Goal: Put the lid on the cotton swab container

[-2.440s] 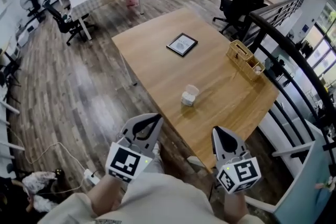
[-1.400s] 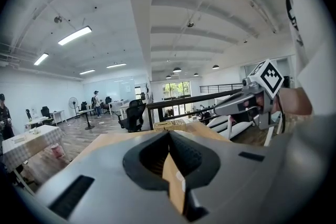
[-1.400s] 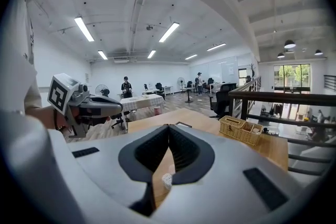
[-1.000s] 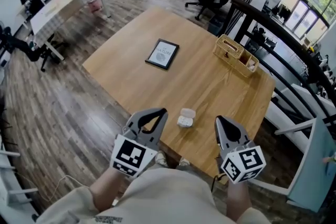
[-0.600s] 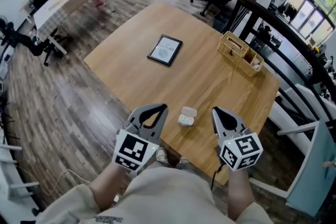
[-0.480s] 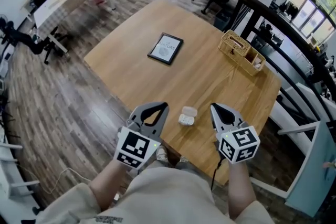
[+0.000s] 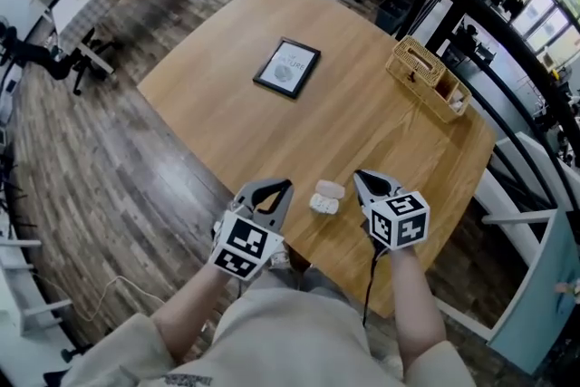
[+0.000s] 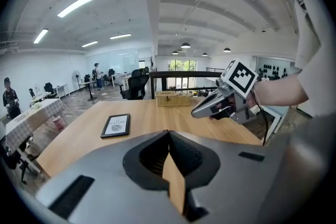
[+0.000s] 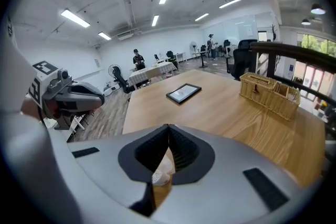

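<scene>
Approach step, I judge, with nothing grasped: the left gripper point(image 7: 275, 188) and right gripper point(image 7: 361, 178) hover with jaws together and empty, flanking the container point(image 7: 322, 205) near the table's point(image 7: 362, 104) 6 o'clock edge. The lid point(image 7: 330, 189) lies just at its 1 o'clock. Next, one gripper must open and take the lid.

Two hand-held grippers point(image 7: 281, 188) point(image 7: 360, 177), one container point(image 7: 322, 205), one lid point(image 7: 331, 189), one frame point(image 7: 287, 68), one basket point(image 7: 426, 79)
</scene>
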The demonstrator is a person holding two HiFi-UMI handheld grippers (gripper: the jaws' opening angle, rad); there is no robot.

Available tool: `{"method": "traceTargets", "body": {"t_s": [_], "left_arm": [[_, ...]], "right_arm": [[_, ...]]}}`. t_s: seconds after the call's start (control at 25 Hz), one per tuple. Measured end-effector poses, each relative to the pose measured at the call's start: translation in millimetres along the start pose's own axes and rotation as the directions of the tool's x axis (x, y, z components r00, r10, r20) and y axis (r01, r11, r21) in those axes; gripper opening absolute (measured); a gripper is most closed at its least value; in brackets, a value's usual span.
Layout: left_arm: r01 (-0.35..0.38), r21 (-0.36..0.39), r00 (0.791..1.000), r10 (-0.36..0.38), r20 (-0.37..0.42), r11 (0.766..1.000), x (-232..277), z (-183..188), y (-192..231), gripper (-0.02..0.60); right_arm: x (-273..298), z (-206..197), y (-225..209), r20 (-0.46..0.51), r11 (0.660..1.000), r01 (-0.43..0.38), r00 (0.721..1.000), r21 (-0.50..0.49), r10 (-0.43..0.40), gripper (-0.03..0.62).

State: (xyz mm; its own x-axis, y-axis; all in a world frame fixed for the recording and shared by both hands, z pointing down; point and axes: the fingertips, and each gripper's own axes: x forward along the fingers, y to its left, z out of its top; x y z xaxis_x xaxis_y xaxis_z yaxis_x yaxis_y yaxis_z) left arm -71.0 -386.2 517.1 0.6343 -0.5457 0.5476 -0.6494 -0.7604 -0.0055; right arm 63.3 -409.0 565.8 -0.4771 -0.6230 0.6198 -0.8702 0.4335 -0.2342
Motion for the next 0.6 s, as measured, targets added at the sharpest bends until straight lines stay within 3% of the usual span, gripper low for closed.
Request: {"method": "traceTargets", "body": {"t_s": [0.2,0.36,0.6], "left_arm": [[0.021,-0.040,0.997,-0.024,-0.075,0.999,23,-39,3,0.023],[0.027,-0.063,0.992,-0.035,-0.121,0.998,31,-63,3,0.023],[0.030,-0.082,0.989,-0.041,-0.145,0.996,31,-78,5,0.023]], "right_arm": [[40,-35,-18,-0.108,0.999,-0.009,0.994,0.032,0.013,0.026],[62,-65,-23,-0.200,0.994,-0.056,0.977,0.093,0.073,0.026],[66,-76,-15,-0.250,0.991,-0.107,0.960,0.082,0.125,0.026]]}}
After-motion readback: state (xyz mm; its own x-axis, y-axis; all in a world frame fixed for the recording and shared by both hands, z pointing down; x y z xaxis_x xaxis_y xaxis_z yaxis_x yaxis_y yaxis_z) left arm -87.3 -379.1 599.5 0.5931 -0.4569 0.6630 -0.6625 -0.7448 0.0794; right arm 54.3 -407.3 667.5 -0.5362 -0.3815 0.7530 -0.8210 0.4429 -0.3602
